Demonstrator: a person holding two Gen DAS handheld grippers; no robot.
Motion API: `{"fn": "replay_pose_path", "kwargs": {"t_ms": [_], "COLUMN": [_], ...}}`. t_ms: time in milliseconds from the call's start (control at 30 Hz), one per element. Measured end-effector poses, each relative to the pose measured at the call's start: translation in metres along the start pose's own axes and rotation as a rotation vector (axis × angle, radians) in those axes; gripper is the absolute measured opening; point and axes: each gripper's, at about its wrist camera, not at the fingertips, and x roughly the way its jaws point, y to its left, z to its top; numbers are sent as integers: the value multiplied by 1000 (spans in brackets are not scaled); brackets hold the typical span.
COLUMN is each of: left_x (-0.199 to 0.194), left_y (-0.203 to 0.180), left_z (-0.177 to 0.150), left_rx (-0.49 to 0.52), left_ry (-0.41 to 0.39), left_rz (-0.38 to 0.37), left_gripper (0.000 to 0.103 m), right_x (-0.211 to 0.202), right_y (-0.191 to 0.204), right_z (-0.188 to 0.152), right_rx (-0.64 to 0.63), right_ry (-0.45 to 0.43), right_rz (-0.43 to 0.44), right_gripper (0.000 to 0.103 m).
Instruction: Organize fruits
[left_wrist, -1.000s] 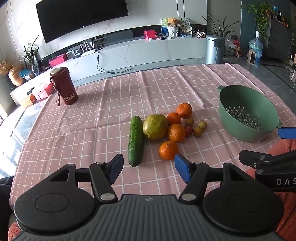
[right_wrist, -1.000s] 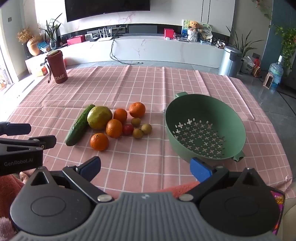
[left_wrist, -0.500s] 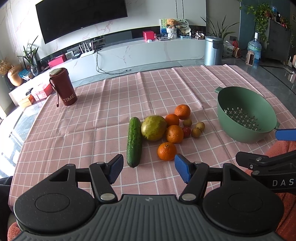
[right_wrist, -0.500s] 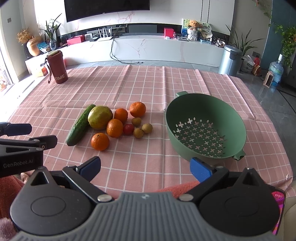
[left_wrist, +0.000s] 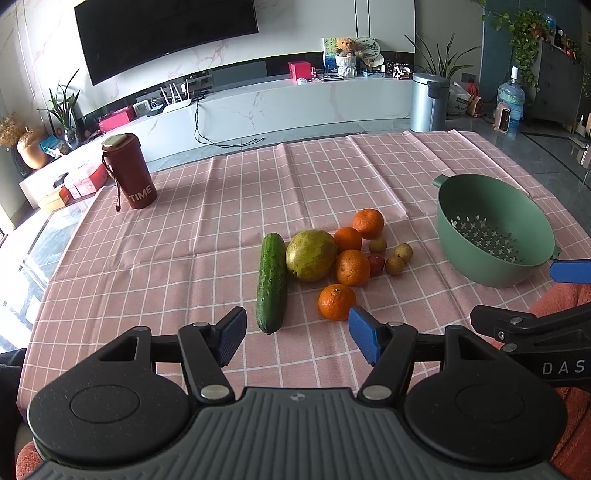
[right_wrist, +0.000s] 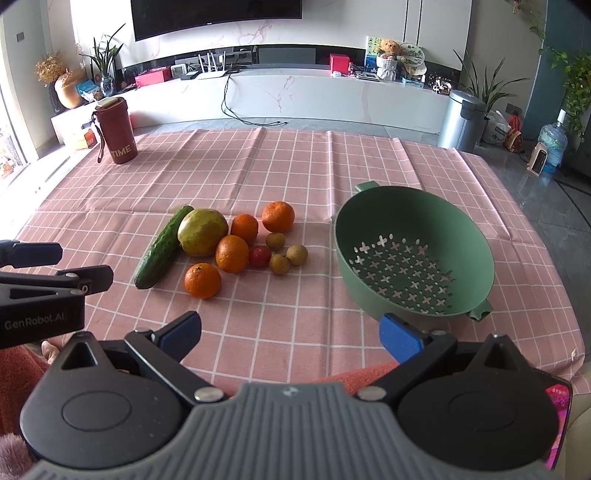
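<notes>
Left tool (left_wrist: 297, 336): released, jaws spread, nothing between them; hovers over the near edge of the tabletop (left_wrist: 207, 236), aimed at the fruit pile. Right tool (right_wrist: 290, 332): released, jaws wider still, empty; hovers near the front of the bowl.

Contents, left to right:
- Red tumbler (left_wrist: 128, 170), lettered TIME, upright, far left, well apart from the rest.
- Cucumber (left_wrist: 272, 282), lying lengthwise, touching or just beside the large fruit.
- Large yellow-green fruit (left_wrist: 311, 254), round, kind not certain.
- Four oranges: nearest orange (left_wrist: 337, 301) sits alone at the front; middle orange (left_wrist: 352, 267); two more (left_wrist: 348, 239) (left_wrist: 368, 223) farther back.
- Small red fruit (left_wrist: 376, 264), wedged against the middle orange.
- Three small brown fruits (left_wrist: 394, 265), loose, right side of the pile.
- Green strainer bowl (right_wrist: 413, 254), empty, right of the pile, standing apart from it.

Status: judged not begun; all fruit lies on the pink checked cloth, none in the bowl.

Risks, judged:
- Round fruit packed close; a jaw nudging one neighbour could set others rolling across the cloth.
- Small brown fruits may slip out of a wide grip.
- The large fruit may exceed the jaw spread.
- The bowl looks light; a dropped orange or a bumped rim could tip or slide it.
- The two tools stand close together and could collide when reaching for the same fruit.
</notes>
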Motion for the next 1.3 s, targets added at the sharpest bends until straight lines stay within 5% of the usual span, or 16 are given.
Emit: {"fn": "replay_pose_path", "kwargs": {"t_ms": [1300], "left_x": [3], "left_y": [2], "left_z": [-1], "left_rx": [-4], "left_ry": [6], "left_rz": [0], "left_gripper": [75], "right_x": [6], "right_y": [1], "right_z": [2], "right_rx": [3], "right_ry": [15], "right_rz": [-9], "right_gripper": [98]}}
